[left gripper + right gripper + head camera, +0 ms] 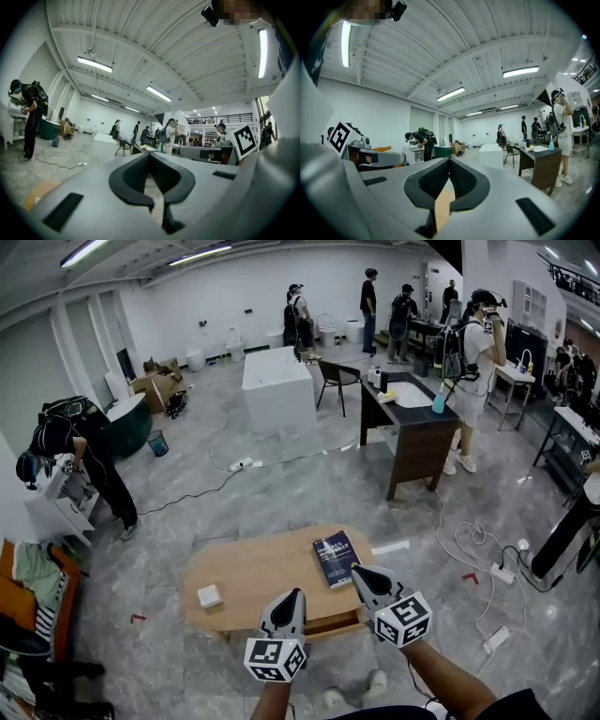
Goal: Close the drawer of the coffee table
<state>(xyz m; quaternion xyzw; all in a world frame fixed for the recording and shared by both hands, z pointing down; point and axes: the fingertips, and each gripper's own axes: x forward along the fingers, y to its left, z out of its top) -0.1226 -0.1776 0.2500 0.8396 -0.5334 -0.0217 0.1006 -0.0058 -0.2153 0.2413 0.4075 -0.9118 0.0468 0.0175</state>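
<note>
Jaws of left gripper [151, 157] and right gripper [449, 160] together, nothing between. We hold both over the coffee table [244, 570] near edge, probably closed for pushing. Drawer [330, 623] sits below between them, seemingly slightly out. Book [336, 557] just beyond the right gripper.

Dark blue book [336, 557], small white box [209, 595], dark desk [412, 423], floor cables [466, 545]

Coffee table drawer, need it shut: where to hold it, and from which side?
The drawer juts from the near long edge of the coffee table, between the left gripper and right gripper. Take its front panel from the person's side: probably a flat push at mid-panel, not a pinch; no handle shows.
</note>
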